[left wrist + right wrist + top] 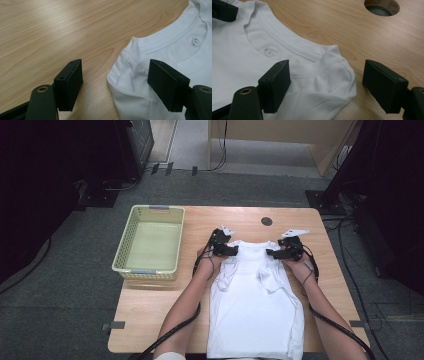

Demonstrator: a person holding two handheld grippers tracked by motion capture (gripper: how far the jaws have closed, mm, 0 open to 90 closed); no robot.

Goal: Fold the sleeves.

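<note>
Both grippers are held at the far end of a white shirt [255,305] spread flat on the table [340,285] — the left gripper [235,251] at one shoulder, the right gripper [270,253] at the other. Each pair of jaws is seen standing open astride a shoulder fold, with no pad pressed on cloth. A basket [150,242] is shown left of the shirt in the high view; a small collar print [195,42] is made out in the left gripper view.
</note>
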